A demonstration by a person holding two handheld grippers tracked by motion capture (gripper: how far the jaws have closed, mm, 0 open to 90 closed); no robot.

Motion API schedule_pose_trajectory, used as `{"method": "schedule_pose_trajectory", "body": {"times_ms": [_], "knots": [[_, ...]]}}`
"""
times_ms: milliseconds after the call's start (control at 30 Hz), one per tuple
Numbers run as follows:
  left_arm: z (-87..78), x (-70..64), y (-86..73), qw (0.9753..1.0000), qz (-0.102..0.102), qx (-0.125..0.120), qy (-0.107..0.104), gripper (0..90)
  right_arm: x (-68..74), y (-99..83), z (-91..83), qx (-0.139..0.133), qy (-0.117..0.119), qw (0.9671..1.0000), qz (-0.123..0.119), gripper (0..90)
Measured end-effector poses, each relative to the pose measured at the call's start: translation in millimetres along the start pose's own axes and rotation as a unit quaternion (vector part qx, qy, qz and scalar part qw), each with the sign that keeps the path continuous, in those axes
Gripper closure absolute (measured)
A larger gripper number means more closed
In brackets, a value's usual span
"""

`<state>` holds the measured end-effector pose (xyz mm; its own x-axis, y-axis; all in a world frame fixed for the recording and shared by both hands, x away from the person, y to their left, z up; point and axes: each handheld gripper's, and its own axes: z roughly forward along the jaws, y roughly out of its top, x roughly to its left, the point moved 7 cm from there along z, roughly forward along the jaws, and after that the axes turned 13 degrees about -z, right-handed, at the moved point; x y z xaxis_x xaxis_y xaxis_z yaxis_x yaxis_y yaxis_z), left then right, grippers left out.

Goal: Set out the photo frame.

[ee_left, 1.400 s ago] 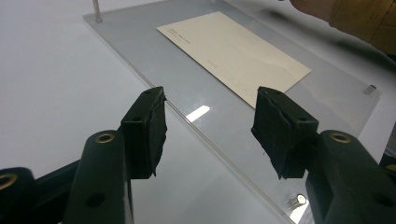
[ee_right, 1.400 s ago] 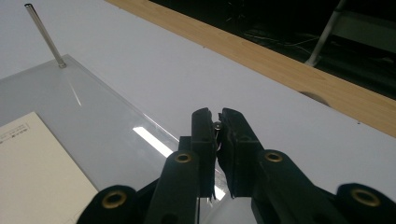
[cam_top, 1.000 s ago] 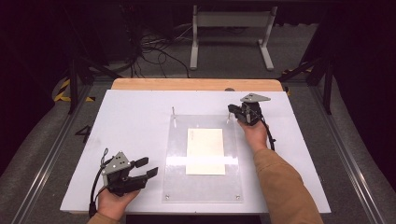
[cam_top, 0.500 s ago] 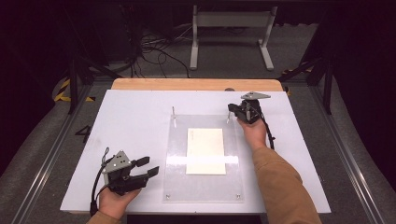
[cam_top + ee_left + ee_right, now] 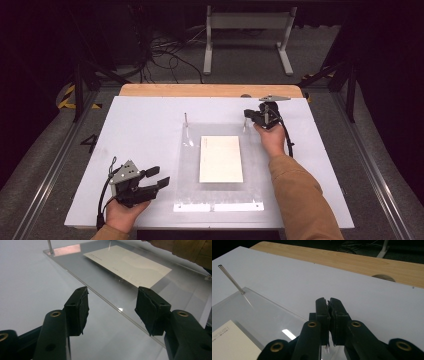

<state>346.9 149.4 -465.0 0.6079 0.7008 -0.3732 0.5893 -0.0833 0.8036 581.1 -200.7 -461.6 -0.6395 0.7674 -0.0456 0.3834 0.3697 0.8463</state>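
A clear acrylic plate point(image 5: 190, 165) lies flat on the white board, with a cream card point(image 5: 221, 159) on its middle. A thin metal pin point(image 5: 185, 117) stands at the plate's far left corner. My right gripper point(image 5: 247, 116) is at the far right corner, jaws pressed together; in the right gripper view point(image 5: 329, 307) a sliver of metal shows under the pads, so it seems shut on the pin there. My left gripper point(image 5: 157, 177) rests by the plate's near left edge. Its fingers point(image 5: 112, 305) stand wide apart with nothing between them, facing the plate's edge point(image 5: 107, 303).
The white board point(image 5: 145, 125) covers a wooden tabletop whose far strip point(image 5: 200, 90) shows behind it. Cables and a white stand point(image 5: 247, 30) are on the floor beyond. A tan sleeve point(image 5: 192, 250) reaches over the plate's right side.
My left gripper has slid a little to the right, closer to the plate's edge. The right gripper has stayed at the far right corner.
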Motion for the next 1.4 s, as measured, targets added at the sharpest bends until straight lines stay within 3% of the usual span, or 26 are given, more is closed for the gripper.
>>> {"method": "schedule_pose_trajectory", "body": {"times_ms": [200,367,467,567,700,800,967,1067,1233,1400], "knots": [[-7.4,5.5,1.7,0.9999,-0.003,-0.007,0.009,43.4,-2.9,0.7,2.4,-0.003,0.005,0.9999,0.013,86.4],[-9.0,8.3,0.5,0.9998,0.007,-0.005,0.017,42.1,-5.4,1.9,4.4,0.001,0.011,0.9997,0.023,86.4],[-8.8,8.3,-0.5,0.9999,0.010,-0.005,0.010,39.8,-7.6,3.2,6.1,0.005,0.018,0.9993,0.032,86.4],[-8.4,8.1,-1.1,0.9998,0.018,-0.006,0.010,37.3,-8.7,3.0,7.0,0.003,0.019,0.9992,0.036,86.4],[-5.3,7.5,-2.7,0.9989,0.045,-0.001,0.008,32.8,-9.0,3.3,7.3,0.004,0.020,0.9991,0.037,86.4],[0.4,3.8,-4.8,0.9963,0.085,0.007,0.008,30.0,-8.9,3.6,7.5,0.007,0.019,0.9991,0.037,86.4],[9.9,-5.0,-9.3,0.9898,0.141,0.017,0.011,26.1,-8.7,3.8,7.5,0.008,0.017,0.9990,0.039,86.3],[12.9,-4.3,-9.8,0.9894,0.144,0.017,0.011,25.4,-8.8,4.2,7.9,0.010,0.016,0.9991,0.038,86.3],[16.9,-5.6,-13.5,0.9839,0.177,0.020,0.006,23.4,-9.2,5.0,8.5,0.015,0.014,0.9988,0.044,86.3],[22.0,-12.4,-15.0,0.9830,0.183,0.013,-0.010,23.0,-9.2,4.9,8.4,0.016,0.015,0.9988,0.043,86.3]]}}
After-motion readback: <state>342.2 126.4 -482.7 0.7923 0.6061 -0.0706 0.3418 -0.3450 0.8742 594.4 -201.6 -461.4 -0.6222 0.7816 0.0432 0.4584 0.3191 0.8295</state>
